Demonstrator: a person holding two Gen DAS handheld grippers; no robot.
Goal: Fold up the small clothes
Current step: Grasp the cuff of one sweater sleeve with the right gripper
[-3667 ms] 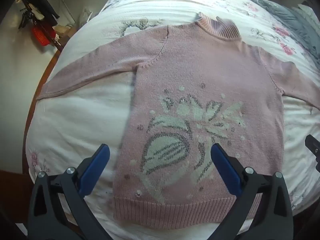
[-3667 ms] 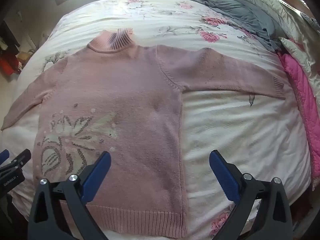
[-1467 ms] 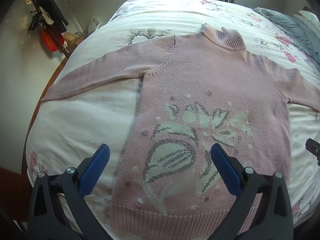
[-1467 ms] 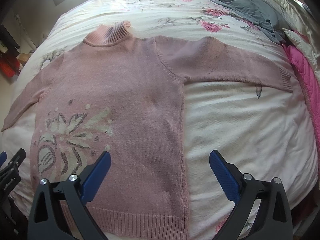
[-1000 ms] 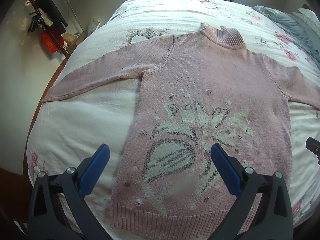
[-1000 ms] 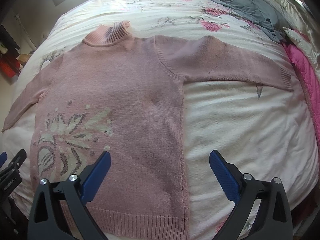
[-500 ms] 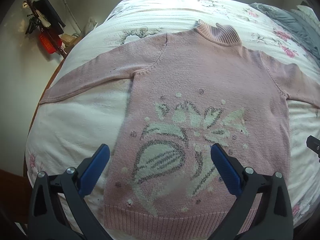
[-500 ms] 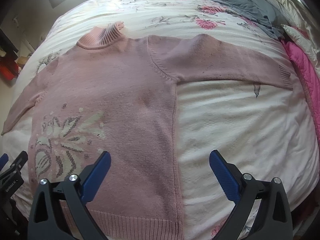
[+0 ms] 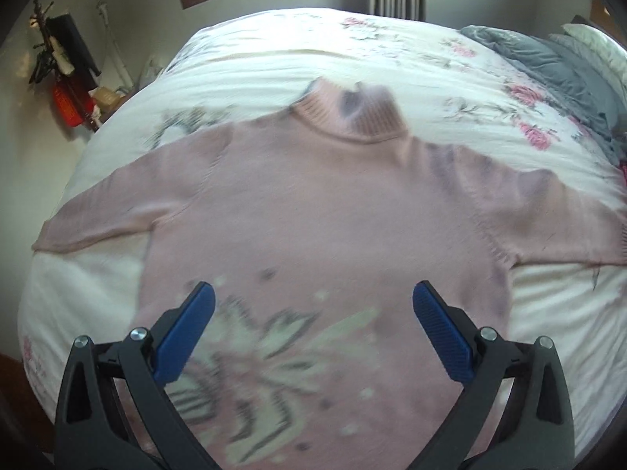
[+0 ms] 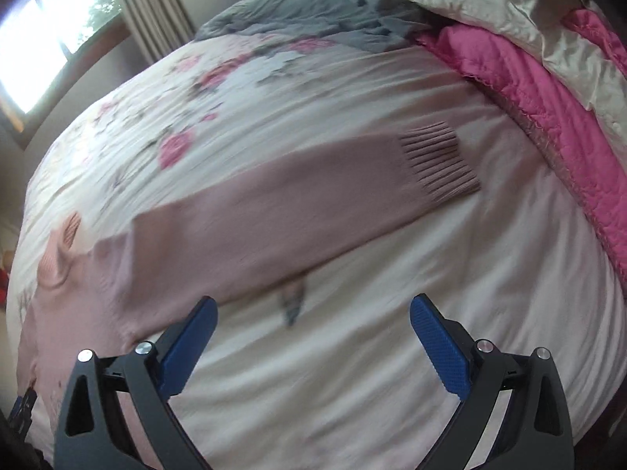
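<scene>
Your pink sweater [image 9: 313,211] lies flat and face up on the floral bedspread [image 9: 274,62], collar [image 9: 352,113] toward the window, both sleeves spread out to the sides. No fold is made yet, as far as these views show.

Your left gripper [image 9: 313,329] hangs over the chest, above the knitted flower motif [image 9: 274,352], its 2 blue pads [image 9: 184,337] spread wide with nothing between them. Your right gripper [image 10: 311,340] is also wide apart and empty; it hovers over bare bedspread just beside the right sleeve [image 10: 274,203], with the ribbed cuff [image 10: 439,160] ahead and to the right of it.

What could go wrong, in my judgement:
1. The knit is soft and stretchy, so a pinch on 1 layer of the sleeve may drag the shoulder and skew the body.
2. The bedspread is loose and ridged under the sleeve; closing low could catch it along with the cuff.
3. The pink quilt [image 10: 548,90] and grey blanket [image 10: 313,4] lie near the cuff end, so a wide swing could snag them.
4. Both views are motion-blurred, so aim at the cuff is uncertain.

No brand, label or readable writing shows on the sweater or the grippers.
</scene>
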